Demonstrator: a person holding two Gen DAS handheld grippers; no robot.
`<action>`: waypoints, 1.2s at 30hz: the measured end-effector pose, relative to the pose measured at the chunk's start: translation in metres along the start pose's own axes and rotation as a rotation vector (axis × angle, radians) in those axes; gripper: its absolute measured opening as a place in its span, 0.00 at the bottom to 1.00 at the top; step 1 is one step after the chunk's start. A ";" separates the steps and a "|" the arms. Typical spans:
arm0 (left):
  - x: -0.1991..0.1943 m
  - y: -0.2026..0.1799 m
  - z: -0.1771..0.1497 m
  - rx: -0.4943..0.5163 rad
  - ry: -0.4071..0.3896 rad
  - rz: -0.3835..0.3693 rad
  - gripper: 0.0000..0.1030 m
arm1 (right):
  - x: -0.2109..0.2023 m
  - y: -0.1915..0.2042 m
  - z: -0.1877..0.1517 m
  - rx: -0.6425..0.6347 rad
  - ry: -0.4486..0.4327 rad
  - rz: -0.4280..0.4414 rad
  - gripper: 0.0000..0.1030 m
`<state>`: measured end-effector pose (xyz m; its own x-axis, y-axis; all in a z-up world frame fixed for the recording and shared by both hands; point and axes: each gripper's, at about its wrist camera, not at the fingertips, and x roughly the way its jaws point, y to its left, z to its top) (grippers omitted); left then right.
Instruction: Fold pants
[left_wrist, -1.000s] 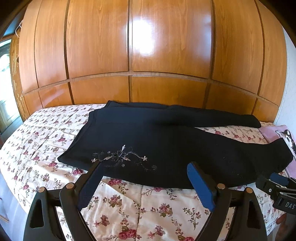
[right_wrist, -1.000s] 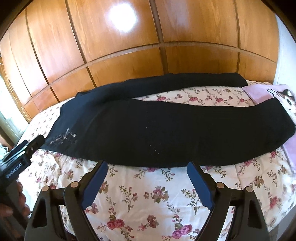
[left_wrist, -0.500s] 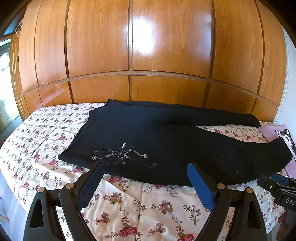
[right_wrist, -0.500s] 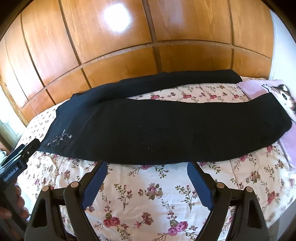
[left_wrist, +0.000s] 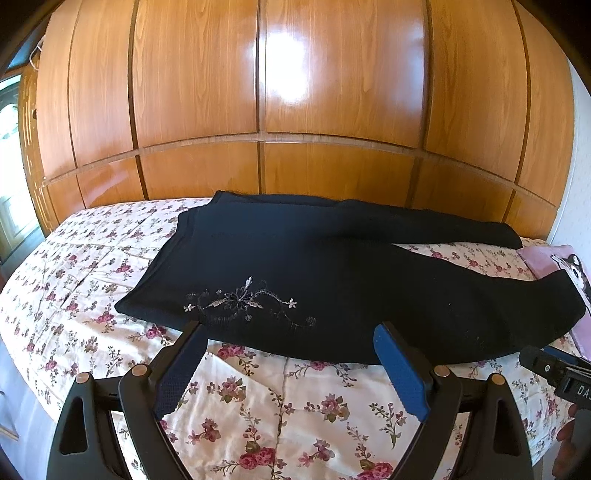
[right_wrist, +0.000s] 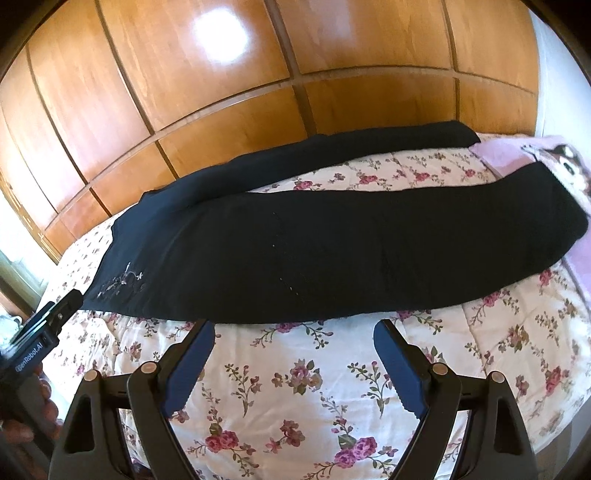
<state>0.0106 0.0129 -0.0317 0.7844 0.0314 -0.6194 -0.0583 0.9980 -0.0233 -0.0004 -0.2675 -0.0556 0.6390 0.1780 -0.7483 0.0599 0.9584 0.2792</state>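
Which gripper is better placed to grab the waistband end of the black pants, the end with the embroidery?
Left. The left gripper faces the embroidery on the pants; the right gripper faces mid-leg.

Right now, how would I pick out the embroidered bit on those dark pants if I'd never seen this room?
Start at the bed with the floral quilt in front of the wooden wardrobe. The black pants lie across it. At their wide end, close to the near edge, sits the pale embroidery of flowers and curling stems, the only pattern on otherwise plain black cloth.
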 end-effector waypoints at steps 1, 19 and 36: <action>0.001 0.000 0.000 0.000 0.004 -0.001 0.90 | 0.001 -0.002 0.000 0.005 0.003 0.002 0.86; 0.073 0.121 -0.006 -0.333 0.234 -0.149 0.96 | 0.036 -0.125 -0.002 0.563 0.041 0.255 0.61; 0.144 0.239 -0.003 -0.738 0.335 -0.082 0.31 | 0.084 -0.136 0.034 0.547 0.057 0.257 0.25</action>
<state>0.1081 0.2563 -0.1286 0.5843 -0.1747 -0.7925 -0.4925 0.6998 -0.5174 0.0716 -0.3905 -0.1358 0.6438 0.4149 -0.6430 0.3047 0.6318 0.7127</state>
